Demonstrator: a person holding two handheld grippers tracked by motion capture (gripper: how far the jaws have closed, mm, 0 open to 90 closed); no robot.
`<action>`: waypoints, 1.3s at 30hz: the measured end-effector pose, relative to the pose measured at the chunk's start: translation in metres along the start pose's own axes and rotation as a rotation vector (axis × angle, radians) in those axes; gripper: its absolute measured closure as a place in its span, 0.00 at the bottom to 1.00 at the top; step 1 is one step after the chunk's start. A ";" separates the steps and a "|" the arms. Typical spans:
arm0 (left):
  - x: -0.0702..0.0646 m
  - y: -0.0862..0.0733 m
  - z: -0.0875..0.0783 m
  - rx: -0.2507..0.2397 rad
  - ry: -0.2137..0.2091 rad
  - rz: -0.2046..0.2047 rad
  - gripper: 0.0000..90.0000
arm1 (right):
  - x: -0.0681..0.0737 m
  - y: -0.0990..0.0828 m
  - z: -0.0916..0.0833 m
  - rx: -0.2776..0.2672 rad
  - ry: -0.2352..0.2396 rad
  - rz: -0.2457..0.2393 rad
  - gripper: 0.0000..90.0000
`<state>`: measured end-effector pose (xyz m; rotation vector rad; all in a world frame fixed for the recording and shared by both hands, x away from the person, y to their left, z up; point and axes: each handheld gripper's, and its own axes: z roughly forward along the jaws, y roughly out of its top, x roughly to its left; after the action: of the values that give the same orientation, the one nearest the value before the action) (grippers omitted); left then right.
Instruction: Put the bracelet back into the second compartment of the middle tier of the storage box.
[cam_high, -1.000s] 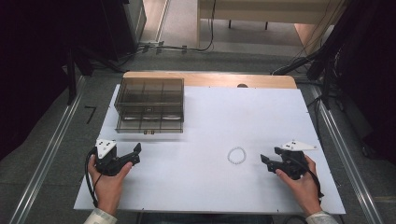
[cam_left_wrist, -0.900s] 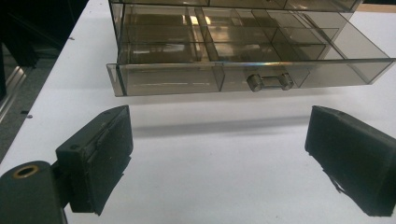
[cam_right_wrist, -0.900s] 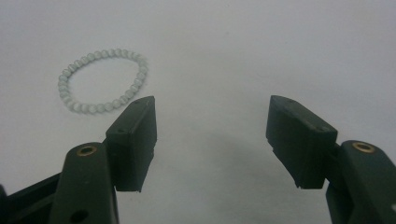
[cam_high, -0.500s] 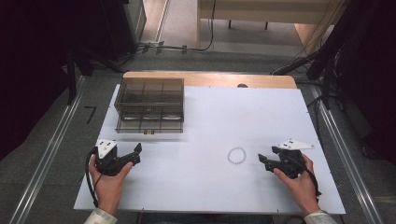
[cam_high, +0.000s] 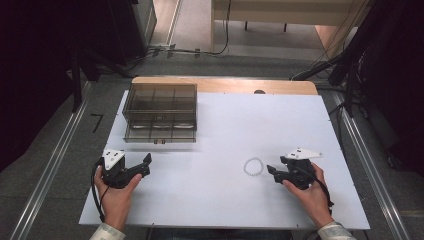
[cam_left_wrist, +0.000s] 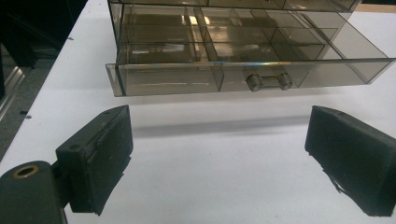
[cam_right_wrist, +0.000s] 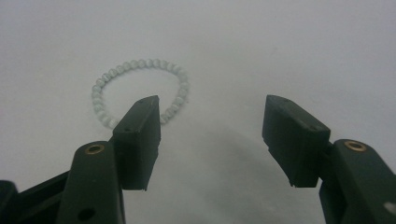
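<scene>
A white counter (cam_high: 220, 130) carries a smoky transparent box (cam_high: 160, 112) with small compartments, and a bracelet (cam_high: 253, 166) of pale beads. The box stands at the far left part of the counter. Its lowest drawer (cam_left_wrist: 243, 70) is pulled out a little toward the person and has a small clear handle (cam_left_wrist: 268, 82) on its front. The compartments that can be seen look empty.

The left tool (cam_high: 134, 171) is held in the person's left hand (cam_high: 116, 192) at the near left side of the counter, in front of the box and apart from it. Its two jaws are spread wide with nothing between them. In the left gripper view they point toward the drawer front, and bare counter lies between them.

The right tool (cam_high: 274, 171) is held in the right hand (cam_high: 310, 192) at the near right side. Its jaws are also spread and hold nothing. The bracelet lies flat on the counter as a closed ring, just beside the tips of this tool, on the side toward the middle of the counter. In the right gripper view the bracelet (cam_right_wrist: 140, 91) lies ahead and to the left, and the tip of the left jaw covers a small part of the ring. I cannot tell if the jaw touches the beads.

A black cable (cam_high: 97, 197) hangs from the left tool beside the wrist.
</scene>
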<state>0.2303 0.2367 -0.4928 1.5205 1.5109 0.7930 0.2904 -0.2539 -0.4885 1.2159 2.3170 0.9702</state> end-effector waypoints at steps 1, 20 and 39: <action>0.000 0.000 0.000 0.000 -0.001 -0.001 0.09 | 0.001 0.000 0.000 0.004 0.000 0.000 0.40; -0.001 0.000 0.001 -0.002 -0.005 0.001 0.09 | 0.009 0.010 0.017 0.020 -0.002 -0.010 0.53; -0.001 0.000 0.001 0.004 -0.013 0.008 0.09 | 0.012 0.013 0.029 0.039 0.005 -0.024 0.66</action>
<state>0.2314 0.2352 -0.4931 1.5330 1.4985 0.7839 0.3083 -0.2267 -0.4997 1.1987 2.3599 0.9253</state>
